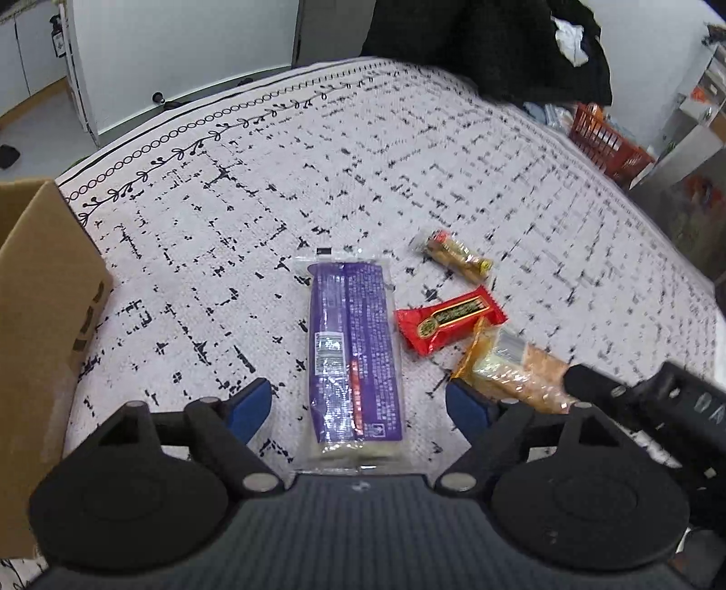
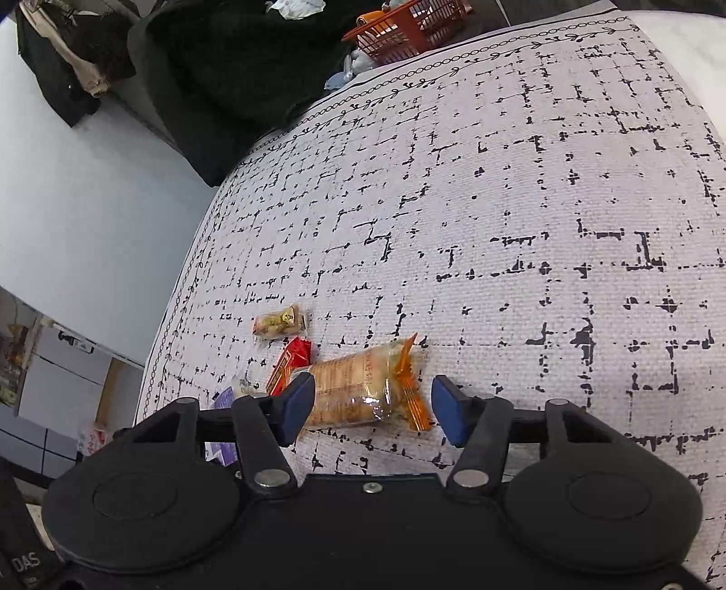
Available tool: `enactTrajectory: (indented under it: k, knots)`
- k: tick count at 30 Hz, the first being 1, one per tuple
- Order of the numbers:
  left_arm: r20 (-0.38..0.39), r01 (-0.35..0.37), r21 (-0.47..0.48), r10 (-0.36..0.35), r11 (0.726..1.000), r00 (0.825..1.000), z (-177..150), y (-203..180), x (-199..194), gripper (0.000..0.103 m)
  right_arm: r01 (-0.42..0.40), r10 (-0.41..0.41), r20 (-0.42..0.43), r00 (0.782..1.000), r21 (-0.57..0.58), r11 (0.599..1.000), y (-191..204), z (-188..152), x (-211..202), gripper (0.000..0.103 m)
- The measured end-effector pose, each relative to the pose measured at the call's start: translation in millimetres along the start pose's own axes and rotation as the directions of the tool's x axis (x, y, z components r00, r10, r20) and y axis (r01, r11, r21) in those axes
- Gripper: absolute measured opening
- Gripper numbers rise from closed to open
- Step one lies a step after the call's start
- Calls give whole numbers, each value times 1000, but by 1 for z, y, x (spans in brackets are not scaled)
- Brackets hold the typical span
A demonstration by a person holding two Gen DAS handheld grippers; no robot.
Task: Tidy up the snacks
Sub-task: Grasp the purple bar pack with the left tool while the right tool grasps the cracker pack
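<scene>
A long purple snack pack (image 1: pixel 354 354) lies flat on the white patterned cloth (image 1: pixel 272 204). My left gripper (image 1: pixel 358 399) is open astride its near end, with both blue pads clear of it. To its right lie a red wrapped snack (image 1: pixel 449 324) and a small yellow-brown snack (image 1: pixel 458 254). A clear pack of round crackers with orange ends (image 2: pixel 358 385) lies between the jaws of my right gripper (image 2: pixel 372 404). The left pad is at the pack's side, and a small gap separates the right pad from the orange end.
A brown cardboard box (image 1: pixel 41 317) stands at the left edge of the cloth. An orange basket (image 2: pixel 408 27) and a heap of dark clothing (image 2: pixel 236 68) sit at the far side. The cloth's edge drops off left of the snacks in the right wrist view.
</scene>
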State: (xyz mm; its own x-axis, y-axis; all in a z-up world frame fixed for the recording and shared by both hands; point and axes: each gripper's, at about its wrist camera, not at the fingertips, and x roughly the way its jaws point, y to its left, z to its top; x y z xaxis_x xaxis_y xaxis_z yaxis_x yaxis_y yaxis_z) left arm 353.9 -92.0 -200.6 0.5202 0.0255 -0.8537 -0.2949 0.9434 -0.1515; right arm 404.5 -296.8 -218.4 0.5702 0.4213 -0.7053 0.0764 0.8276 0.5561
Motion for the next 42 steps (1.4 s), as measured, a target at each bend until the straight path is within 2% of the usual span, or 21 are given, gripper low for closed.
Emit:
enactTrajectory:
  k: [4, 7, 8, 11, 14, 19, 22, 24, 30, 34, 36, 42]
  knots:
    - [-16, -17, 12, 17, 1000, 1000, -2, 0, 9, 76, -17, 17, -25, 1000, -3, 1000, 2, -3, 4, 56]
    - [-34, -37, 7, 37, 999, 999, -4, 3, 13, 56, -45, 42, -74, 996, -39, 998, 13, -8, 9, 55]
    - [-31, -41, 2, 41, 999, 999, -4, 5, 12, 44, -54, 50, -86, 995, -46, 997, 15, -10, 9, 54]
    - [-37, -24, -23, 23, 999, 999, -2, 12, 6, 38, -75, 66, -129, 990, -70, 995, 23, -14, 12, 53]
    - [-31, -33, -25, 32, 999, 999, -3, 19, 0, 36, -70, 53, -151, 987, -108, 992, 31, -18, 14, 54]
    - [-33, -36, -57, 34, 998, 999, -5, 32, -8, 36, -19, 2, -125, 992, -139, 990, 35, -18, 14, 56]
    - [-31, -41, -62, 39, 997, 999, -5, 36, -11, 36, -7, -10, -117, 993, -151, 988, 37, -20, 16, 63]
    - [-31, -43, -66, 41, 997, 999, -4, 38, -11, 36, -7, -14, -119, 993, -177, 984, 39, -22, 18, 71]
    - [-35, -40, -77, 38, 996, 999, 0, 39, -7, 36, 37, -58, -81, 995, -237, 971, 48, -19, 24, 73]
    - [-30, -47, -87, 44, 995, 999, 4, 42, -5, 36, 78, -100, -52, 994, -318, 945, 57, -17, 32, 76]
    - [-29, -53, -92, 51, 994, 998, 4, 43, -2, 36, 83, -107, -50, 993, -353, 932, 61, -18, 35, 83]
    - [-37, -63, -109, 59, 992, 998, 4, 47, 8, 36, 138, -158, -1, 988, -479, 867, 77, -22, 45, 86]
